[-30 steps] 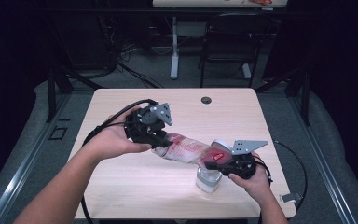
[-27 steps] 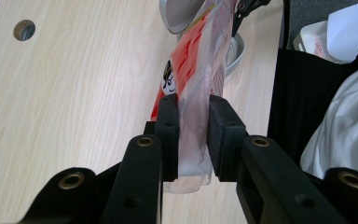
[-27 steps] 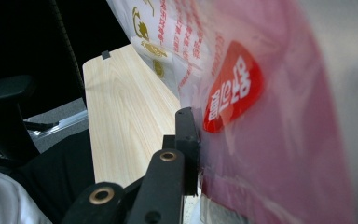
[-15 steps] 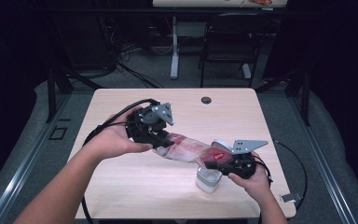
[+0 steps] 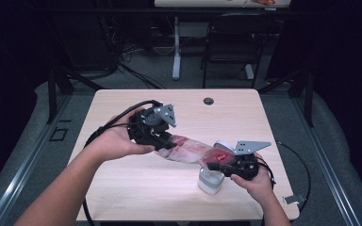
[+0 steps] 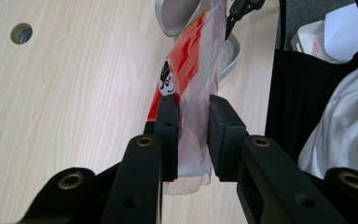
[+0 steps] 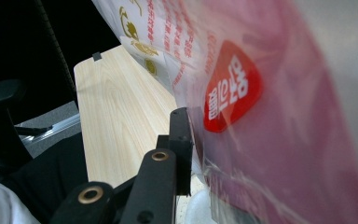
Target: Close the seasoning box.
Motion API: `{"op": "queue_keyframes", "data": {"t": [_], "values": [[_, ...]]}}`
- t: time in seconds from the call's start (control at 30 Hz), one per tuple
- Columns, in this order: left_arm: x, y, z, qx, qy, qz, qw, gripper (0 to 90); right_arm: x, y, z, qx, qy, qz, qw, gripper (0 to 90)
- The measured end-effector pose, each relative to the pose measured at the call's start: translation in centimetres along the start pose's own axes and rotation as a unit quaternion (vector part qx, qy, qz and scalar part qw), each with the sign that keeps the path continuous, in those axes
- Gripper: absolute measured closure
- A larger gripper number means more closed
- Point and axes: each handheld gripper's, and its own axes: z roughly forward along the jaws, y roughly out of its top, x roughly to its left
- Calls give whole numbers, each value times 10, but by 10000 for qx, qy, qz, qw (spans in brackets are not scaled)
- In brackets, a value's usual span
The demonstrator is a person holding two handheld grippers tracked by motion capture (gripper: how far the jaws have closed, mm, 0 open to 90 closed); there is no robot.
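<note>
The left gripper [image 6: 192, 135] is clamping one end of a red-and-clear snack bag [image 5: 192, 149], level, pointing toward 4 o'clock. The right gripper [image 5: 222, 160], its jaws just easing apart, is meeting the bag's other end above a white container [image 5: 210, 181]; its grip is unclear. Both are hovering over the wooden table [image 5: 245, 117], a dark room around it. The bag's white lettering is unreadable.

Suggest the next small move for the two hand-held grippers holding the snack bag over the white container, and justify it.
Probably tip the snack bag lower at its right end. The left hand-held gripper clamps one end, the right hand-held gripper, its jaws just opening, sits at the other, directly above the white container.
</note>
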Motion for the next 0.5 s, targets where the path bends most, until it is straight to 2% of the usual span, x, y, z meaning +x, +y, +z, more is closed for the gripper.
{"op": "queue_keyframes", "data": {"t": [0.5], "values": [[-1, 3, 0, 24, 7, 35, 10000, 758, -1, 0, -1, 13, -44, 14, 10000, 810]]}}
